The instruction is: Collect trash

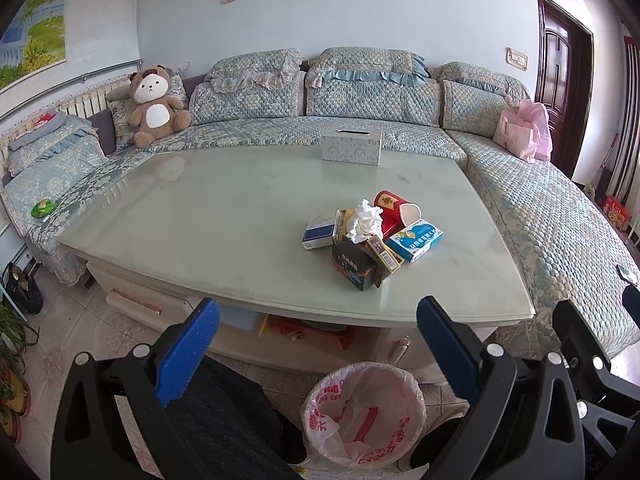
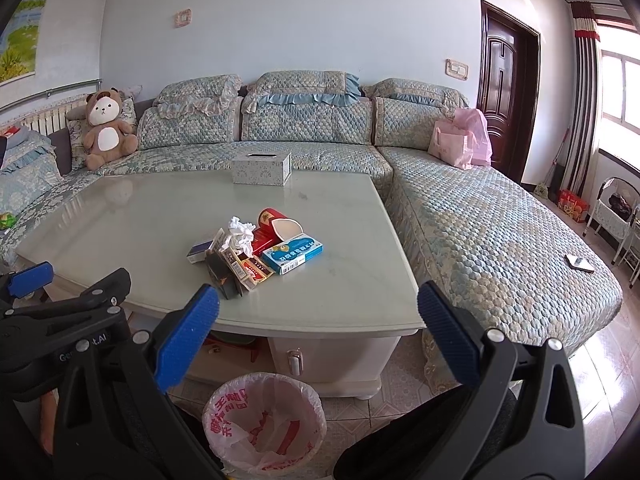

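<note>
Left wrist: trash pile (image 1: 370, 236) beyond fingers (image 1: 188, 354).

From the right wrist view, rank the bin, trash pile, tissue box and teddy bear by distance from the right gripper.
1. Bin, on the floor just below the right gripper.
2. Trash pile, mid-table.
3. Tissue box, table's far edge.
4. Teddy bear, far-left sofa corner.

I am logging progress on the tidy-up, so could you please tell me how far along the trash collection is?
Barely begun. Done: the bin stands lined with a pink bag in front of the coffee table; no box shows inside it. In hand: nothing; the left tool and right tool are both open and short of the table. Left: the whole pile, including the crumpled tissue, the blue box and the red carton.
</note>
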